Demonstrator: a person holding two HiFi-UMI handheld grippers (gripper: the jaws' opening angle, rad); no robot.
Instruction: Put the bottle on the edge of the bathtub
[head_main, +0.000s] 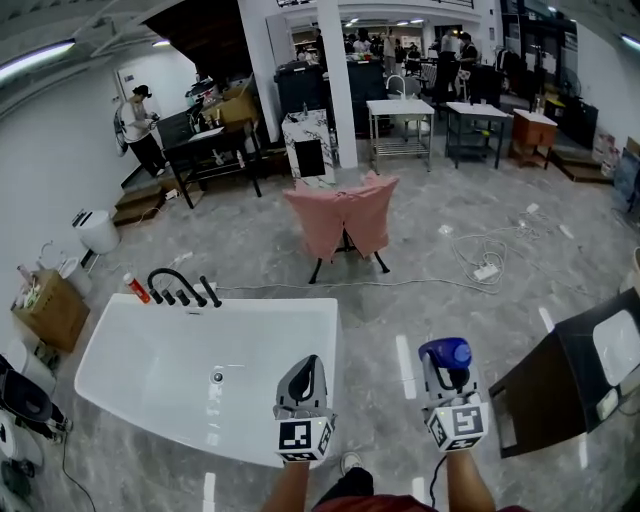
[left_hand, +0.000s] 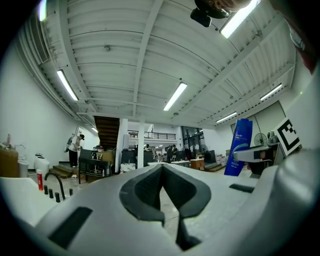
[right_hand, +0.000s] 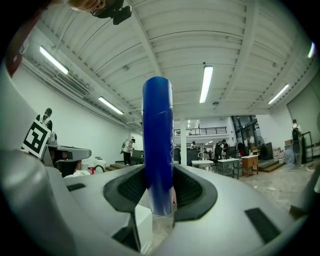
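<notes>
Bottle (right_hand: 158, 145), blue, is standing upright, long axis vertical, with the right gripper (head_main: 447, 372) clenching it above grey marble floor (head_main: 440, 270), beside the white bathtub (head_main: 332, 330). Left gripper (head_main: 305, 375) is hovering closed and empty.

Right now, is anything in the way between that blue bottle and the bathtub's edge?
Only bare floor lies between the blue bottle, held in the right tongs, and the bathtub's near rim. The closed left tongs hang beside that rim's nearer stretch; the rest is free.
</notes>
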